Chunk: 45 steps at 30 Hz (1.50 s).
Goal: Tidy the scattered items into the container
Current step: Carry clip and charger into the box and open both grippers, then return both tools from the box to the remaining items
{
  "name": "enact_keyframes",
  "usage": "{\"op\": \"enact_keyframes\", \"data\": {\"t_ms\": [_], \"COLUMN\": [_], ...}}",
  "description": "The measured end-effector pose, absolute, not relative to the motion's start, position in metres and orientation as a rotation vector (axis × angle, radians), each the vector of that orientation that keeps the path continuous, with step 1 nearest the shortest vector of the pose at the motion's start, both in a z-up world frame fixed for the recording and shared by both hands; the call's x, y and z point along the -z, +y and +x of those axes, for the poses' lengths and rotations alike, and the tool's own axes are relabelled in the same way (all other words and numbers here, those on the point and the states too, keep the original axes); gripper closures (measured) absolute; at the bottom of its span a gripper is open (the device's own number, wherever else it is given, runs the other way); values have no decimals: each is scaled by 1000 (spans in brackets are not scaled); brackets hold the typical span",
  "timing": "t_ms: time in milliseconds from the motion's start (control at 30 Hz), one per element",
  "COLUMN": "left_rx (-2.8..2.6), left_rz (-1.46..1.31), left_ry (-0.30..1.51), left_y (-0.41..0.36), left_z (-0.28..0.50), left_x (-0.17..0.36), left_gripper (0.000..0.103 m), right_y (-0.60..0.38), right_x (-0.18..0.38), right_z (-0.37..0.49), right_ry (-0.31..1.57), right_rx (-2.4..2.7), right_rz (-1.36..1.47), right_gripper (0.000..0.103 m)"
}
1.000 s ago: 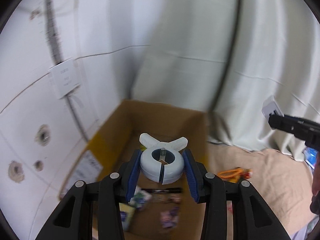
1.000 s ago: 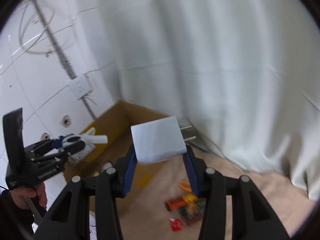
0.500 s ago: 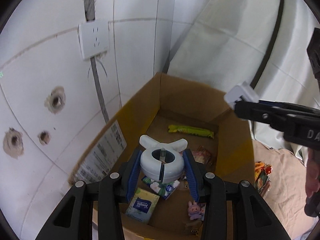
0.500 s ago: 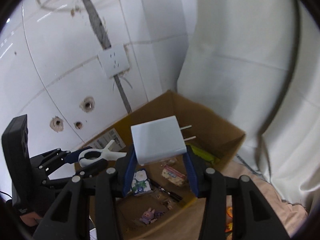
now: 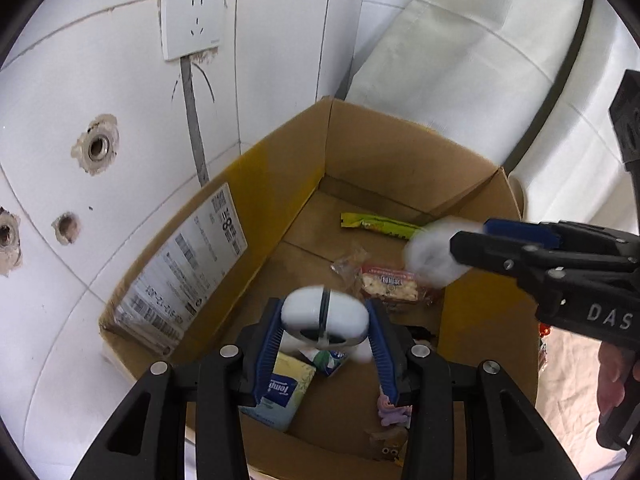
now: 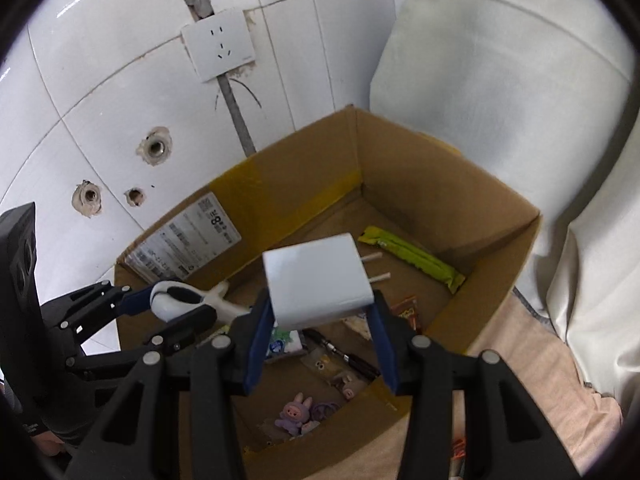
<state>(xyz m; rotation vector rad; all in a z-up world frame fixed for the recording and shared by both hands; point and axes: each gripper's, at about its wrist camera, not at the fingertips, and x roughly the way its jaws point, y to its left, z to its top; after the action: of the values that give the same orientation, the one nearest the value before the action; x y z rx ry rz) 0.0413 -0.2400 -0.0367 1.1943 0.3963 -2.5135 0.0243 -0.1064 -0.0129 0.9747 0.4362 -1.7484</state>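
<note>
An open cardboard box (image 5: 276,184) (image 6: 516,264) stands against the tiled wall. My left gripper (image 5: 325,340) is over the box; its jaws stand apart, and the white clamp (image 5: 324,318) sits blurred between them, tipping. My right gripper (image 6: 318,332) is also above the box, its jaws spread; the white plug charger (image 6: 316,276) still sits between them, prongs pointing away. In the left wrist view the charger (image 5: 430,254) is a white blur at the right gripper's tips. The clamp also shows in the right wrist view (image 6: 188,298).
Inside the box lie a green snack bar (image 6: 412,258), a snack packet (image 5: 388,284), tissue packs (image 5: 280,388), a pen (image 6: 340,350) and a purple bunny figure (image 6: 296,412). A wall socket (image 6: 218,44) is above the box. White curtains (image 6: 500,80) hang at right over a beige cloth (image 6: 520,360).
Both grippers have moved in over the box and tilted down. The jaws of both have opened. The clamp has turned and blurs in the left gripper; the charger blurs in the left wrist view.
</note>
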Motion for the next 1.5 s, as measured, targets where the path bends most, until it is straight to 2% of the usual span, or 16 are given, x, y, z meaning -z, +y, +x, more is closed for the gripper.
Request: {"op": "enact_keyframes", "data": {"t_ms": [67,100,167,200,233,300,333,367,667,1100,1333,1500], "left_rx": [2501,2505,2506,2514,2531,2534,2531,2527,2581,2828,2915,2936], "left_rz": [1217,1217,1197,1191,1185,1189,1192,1199,1207,1171,1260,1309], "left_ry": [369,364,364,377,399,413,409,401,349,192,96,50], "left_y": [-237,-235,-232,-232,-231,-230,-229,-227,-198,-91,-28,0], "left_z": [39,39,39,38,38,36,35,34,28,-14,-34,-41], "left_x": [38,37,33,31,29,25,24,23,2,-51,-33,5], "left_gripper": [59,56,30,10,0,0,0,0,0,0,0,0], "right_y": [-105,-105,-102,-100,-97,-94,-90,-89,-29,143,212,247], "right_x": [12,11,8,5,3,-2,-4,-6,-26,-43,-28,-9], "right_z": [24,24,24,23,23,22,22,21,-6,-59,-61,-57], "right_ry": [436,437,428,419,414,411,403,400,315,89,32,-15], "right_rx": [1755,1756,1760,1763,1774,1793,1805,1814,1965,2292,2420,2448], "right_rz": [975,971,960,953,947,938,928,922,882,952,1034,1107], "right_gripper": [49,44,34,29,29,27,20,0,0,0,0,0]}}
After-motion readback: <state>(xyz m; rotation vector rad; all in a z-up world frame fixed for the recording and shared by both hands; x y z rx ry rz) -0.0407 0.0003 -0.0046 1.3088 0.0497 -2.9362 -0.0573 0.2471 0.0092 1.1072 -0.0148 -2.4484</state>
